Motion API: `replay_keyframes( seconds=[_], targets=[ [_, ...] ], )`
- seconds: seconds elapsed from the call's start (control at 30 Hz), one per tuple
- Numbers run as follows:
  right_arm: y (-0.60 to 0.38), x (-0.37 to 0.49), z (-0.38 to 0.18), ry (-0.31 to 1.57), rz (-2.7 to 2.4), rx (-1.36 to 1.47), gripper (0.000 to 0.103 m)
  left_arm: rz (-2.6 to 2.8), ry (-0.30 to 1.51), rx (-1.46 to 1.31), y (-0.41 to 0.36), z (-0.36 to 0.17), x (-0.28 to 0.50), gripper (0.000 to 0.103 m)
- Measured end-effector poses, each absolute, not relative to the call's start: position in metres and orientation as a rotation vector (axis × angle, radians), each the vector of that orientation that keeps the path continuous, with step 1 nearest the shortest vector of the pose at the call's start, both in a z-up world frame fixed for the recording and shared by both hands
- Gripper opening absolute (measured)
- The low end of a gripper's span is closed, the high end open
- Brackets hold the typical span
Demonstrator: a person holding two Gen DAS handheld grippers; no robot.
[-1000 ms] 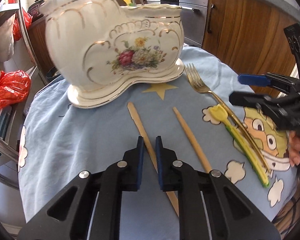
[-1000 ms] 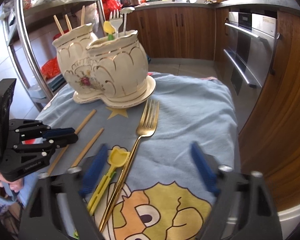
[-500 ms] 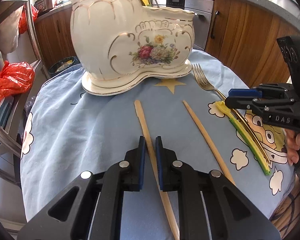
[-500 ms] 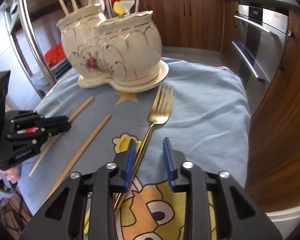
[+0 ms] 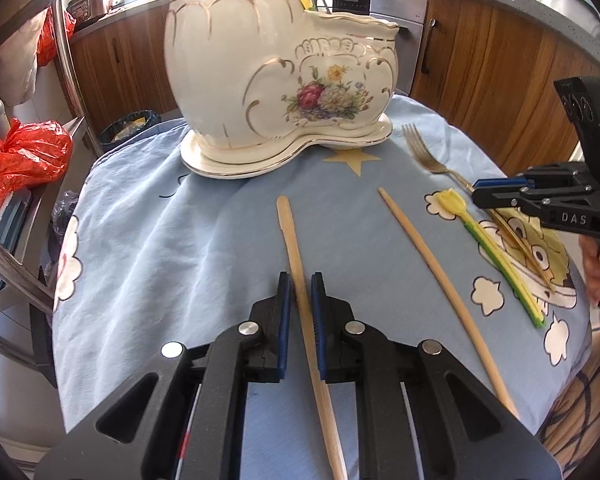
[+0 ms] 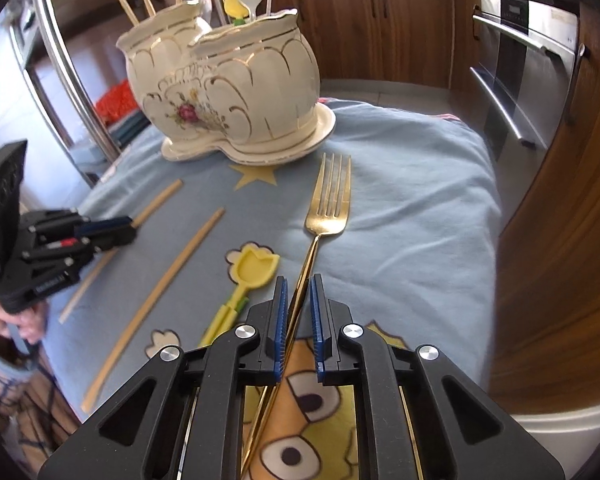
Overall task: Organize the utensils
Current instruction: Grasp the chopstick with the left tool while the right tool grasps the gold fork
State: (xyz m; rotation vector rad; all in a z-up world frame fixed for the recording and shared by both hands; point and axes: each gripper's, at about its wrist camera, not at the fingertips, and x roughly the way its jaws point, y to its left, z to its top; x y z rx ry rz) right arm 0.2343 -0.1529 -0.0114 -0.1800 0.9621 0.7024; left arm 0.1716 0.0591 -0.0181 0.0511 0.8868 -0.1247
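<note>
A white floral ceramic holder stands at the back of a blue cloth; it also shows in the right wrist view, with chopsticks and small utensils in it. My left gripper is shut on a wooden chopstick lying on the cloth. A second chopstick lies to its right. My right gripper is closed around the handle of a gold fork, which lies flat. A yellow tulip-shaped spoon lies just left of the fork.
The blue cartoon-print cloth covers a small round table. A steel rack with red bags stands at the left. Wooden cabinets and an oven are behind and to the right.
My right gripper has closed from wide open onto the fork handle. My left gripper has moved forward along the chopstick and stays shut on it.
</note>
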Motion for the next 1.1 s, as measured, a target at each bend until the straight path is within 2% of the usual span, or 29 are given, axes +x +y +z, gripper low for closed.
replay_keyframes(
  seconds=[0.4, 0.6, 0.83, 0.93, 1.1],
  targets=[
    [-0.110, 0.271, -0.007, 1.191, 0.663, -0.447, 0.013, -0.194, 1.068, 0.175, 0.067, -0.010, 0.193, 0.012],
    [-0.109, 0.281, -0.009, 1.247, 0.653, -0.433, 0.013, -0.217, 1.127, 0.245, 0.063, -0.009, 0.202, 0.012],
    [-0.121, 0.277, -0.009, 1.220, 0.640, -0.376, 0.008, -0.214, 1.133, 0.295, 0.057, -0.008, 0.202, 0.010],
    [-0.131, 0.273, -0.005, 1.191, 0.646, -0.326, 0.006, -0.206, 1.110, 0.291, 0.055, -0.009, 0.196, 0.006],
    [-0.153, 0.258, 0.007, 1.111, 0.686, -0.240, 0.006, -0.209, 1.039, 0.254, 0.058, -0.006, 0.183, 0.006]
  ],
)
